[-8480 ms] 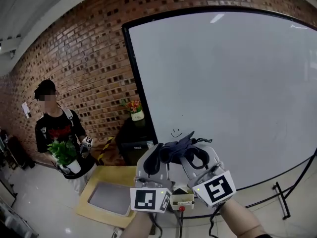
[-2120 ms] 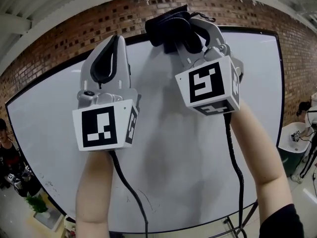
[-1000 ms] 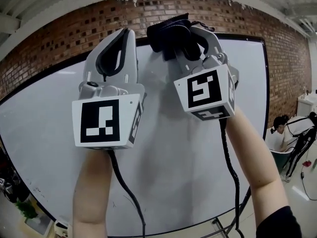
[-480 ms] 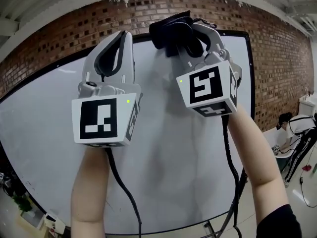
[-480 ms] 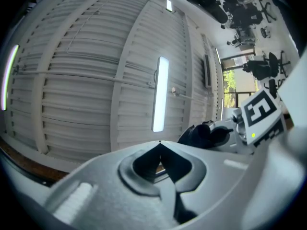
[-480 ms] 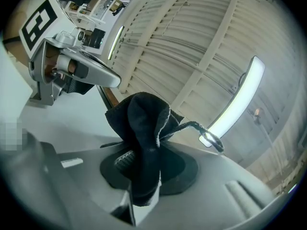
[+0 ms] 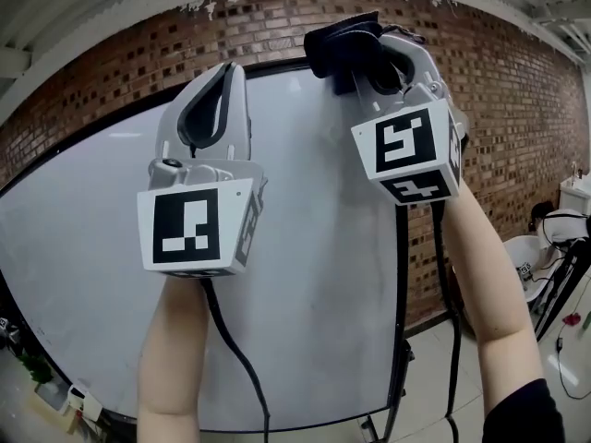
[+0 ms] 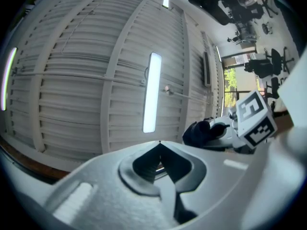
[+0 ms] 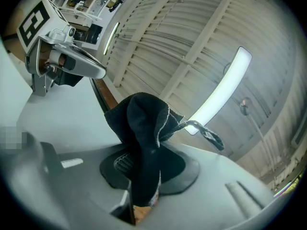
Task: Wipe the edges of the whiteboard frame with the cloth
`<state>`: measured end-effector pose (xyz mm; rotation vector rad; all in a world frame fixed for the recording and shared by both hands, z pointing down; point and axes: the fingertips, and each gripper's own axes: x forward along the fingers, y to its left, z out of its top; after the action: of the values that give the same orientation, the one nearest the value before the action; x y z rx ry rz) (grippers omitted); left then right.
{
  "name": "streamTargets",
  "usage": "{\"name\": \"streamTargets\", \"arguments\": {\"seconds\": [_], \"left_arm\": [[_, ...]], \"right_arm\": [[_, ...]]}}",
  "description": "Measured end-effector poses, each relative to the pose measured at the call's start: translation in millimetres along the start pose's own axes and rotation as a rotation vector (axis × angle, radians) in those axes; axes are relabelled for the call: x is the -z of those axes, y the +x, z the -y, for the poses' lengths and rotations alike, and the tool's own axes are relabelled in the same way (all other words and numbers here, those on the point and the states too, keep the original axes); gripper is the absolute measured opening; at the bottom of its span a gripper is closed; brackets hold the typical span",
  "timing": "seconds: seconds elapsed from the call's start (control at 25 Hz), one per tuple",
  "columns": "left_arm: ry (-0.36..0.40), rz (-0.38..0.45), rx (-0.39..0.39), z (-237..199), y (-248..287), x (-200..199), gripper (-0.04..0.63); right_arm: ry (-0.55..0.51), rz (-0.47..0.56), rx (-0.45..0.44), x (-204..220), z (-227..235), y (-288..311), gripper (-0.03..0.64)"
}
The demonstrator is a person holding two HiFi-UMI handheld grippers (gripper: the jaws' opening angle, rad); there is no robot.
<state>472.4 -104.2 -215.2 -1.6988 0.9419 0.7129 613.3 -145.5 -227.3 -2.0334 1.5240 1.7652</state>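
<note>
Cloth in right gripper, whiteboard frame corner hidden behind

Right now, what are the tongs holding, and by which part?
Right tongs are shut on the dark cloth, pinching its bunched lower end; the rest sticks up past the tips. Left tongs are shut and empty.

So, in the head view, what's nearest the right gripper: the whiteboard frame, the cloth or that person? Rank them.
1. The cloth, clamped in the right gripper.
2. The whiteboard frame, just beyond the cloth, near its top right corner.
3. The person, far off at lower right.
</note>
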Motion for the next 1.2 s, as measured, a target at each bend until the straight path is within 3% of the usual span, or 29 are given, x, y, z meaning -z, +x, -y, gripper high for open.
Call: {"name": "streamTargets", "arguments": {"seconds": [0.28, 0.52, 0.8, 0.92, 1.2], "left_arm": [[-0.001, -0.009, 0.02, 47, 6, 10, 0.005], [0.005, -0.038, -0.006, 68, -6, 16, 0.005], [-0.052, -0.071, 0.106, 123, -44, 29, 0.005], [-0.085, -0.104, 0.113, 137, -57, 41, 0.005], [-0.05, -0.159, 0.12, 168, -99, 61, 0.005]], "right_arm": [[0.13, 0.004, -0.017, 45, 19, -21, 0.077], [0.171, 0.011, -0.11, 55, -7, -41, 0.077], [0.236, 0.016, -0.163, 64, -33, -94, 0.078], [0.259, -0.012, -0.179, 76, -44, -109, 0.078], [0.285, -0.064, -0.243, 102, -83, -162, 0.078]]}}
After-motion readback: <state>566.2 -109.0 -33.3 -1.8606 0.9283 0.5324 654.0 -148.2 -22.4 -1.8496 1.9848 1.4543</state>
